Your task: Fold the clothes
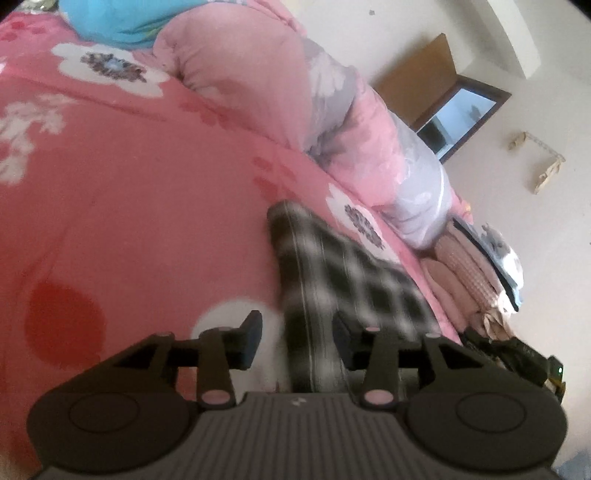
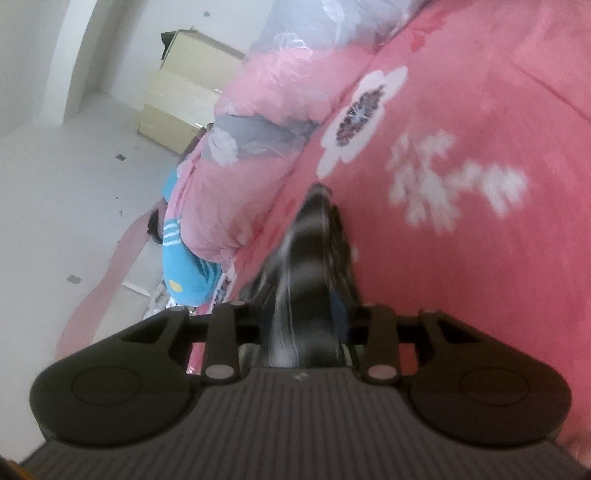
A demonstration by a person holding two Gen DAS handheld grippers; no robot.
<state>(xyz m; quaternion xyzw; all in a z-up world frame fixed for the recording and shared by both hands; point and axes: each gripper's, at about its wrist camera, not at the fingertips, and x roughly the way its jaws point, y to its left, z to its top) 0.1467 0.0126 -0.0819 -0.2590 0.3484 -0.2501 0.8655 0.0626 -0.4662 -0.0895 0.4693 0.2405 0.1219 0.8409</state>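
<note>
Two claws working a plaid garment on the bed

The soft, light plaid garment point(image 1: 343, 280) is lying on the pink bedspread point(image 1: 129, 192) near its edge; the left claw point(image 1: 297, 341) is standing part-open around it, the right claw point(image 2: 306, 321) seemingly pinching a bunched fold. Edges are offering the best hold.

White walls point(image 1: 424, 22), daylight; dark-framed mirror point(image 1: 458, 118) leaning on one — pale wooden cabinet point(image 2: 177, 107) by another; pink floral bedspread point(image 1: 129, 192).
</note>
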